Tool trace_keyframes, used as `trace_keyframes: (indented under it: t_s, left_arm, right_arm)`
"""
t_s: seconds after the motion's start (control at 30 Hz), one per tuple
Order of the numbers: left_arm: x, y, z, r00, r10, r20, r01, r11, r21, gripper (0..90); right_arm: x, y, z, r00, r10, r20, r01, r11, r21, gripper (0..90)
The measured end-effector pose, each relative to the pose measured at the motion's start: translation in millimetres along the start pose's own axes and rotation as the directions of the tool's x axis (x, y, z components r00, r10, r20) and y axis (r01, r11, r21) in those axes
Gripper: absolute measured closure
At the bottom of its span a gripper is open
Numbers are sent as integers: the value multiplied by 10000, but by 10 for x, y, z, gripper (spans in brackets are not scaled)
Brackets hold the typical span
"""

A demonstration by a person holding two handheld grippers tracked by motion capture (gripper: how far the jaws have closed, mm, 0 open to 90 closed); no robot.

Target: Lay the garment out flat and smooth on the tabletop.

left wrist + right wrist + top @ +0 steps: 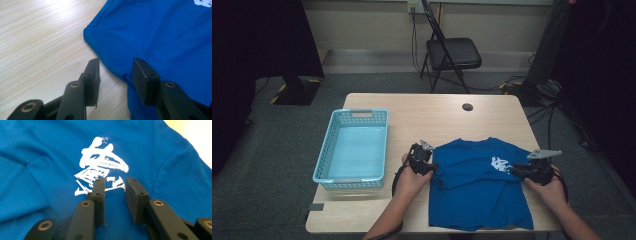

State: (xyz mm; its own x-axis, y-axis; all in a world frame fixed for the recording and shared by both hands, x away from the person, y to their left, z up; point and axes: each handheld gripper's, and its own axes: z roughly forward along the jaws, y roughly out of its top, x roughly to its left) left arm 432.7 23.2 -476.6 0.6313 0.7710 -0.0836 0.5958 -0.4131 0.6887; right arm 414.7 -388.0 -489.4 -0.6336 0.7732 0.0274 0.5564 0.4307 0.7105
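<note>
Wooden tabletop carried a soft, limp blue shirt at its near edge, left gripper spread at the sleeve hem, right gripper spread over the print, both empty; pinch edges.

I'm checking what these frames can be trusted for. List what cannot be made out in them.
- Shirt bottom hem: cut off at the bottom edge of the high view.
- Small lettering in the print: too blurred to read reliably in the right gripper view.
- Dark round spot on the table: too small in the high view to identify.
- Shirt fabric under the right claw: hidden by its jaws.
</note>
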Motion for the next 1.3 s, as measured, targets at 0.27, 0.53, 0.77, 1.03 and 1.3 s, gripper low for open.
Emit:
trace_keyframes:
  t_s: [0.27, 0.53, 0.77, 1.03, 1.3]
  left_arm:
    - [-10, 82, 154, 9995, 291, 129, -295, 9990, 345, 875]
    - [-298, 453, -1, 9930, 1076, 495, -1046, 9927, -593, 886]
    - [-873, 590, 25, 9543, 2561, 1541, -2428, 9649, -998, 743]
    - [-497, 590, 136, 9862, 1597, 438, -1569, 9858, -605, 609]
    - [-243, 462, 372, 9966, 789, 257, -792, 9968, 132, 585]
  right_arm:
    - [-2, -10, 0, 10000, 6, -9, -6, 10000, -73, 701]
    - [0, -15, -2, 10000, 62, 20, -61, 9999, -106, 704]
    - [-14, -18, -2, 9999, 134, -37, -134, 9998, -138, 712]
    - [-6, -16, -4, 10000, 85, -7, -85, 9999, -106, 712]
    - [-5, -17, -4, 10000, 83, -10, -84, 9999, -117, 712]
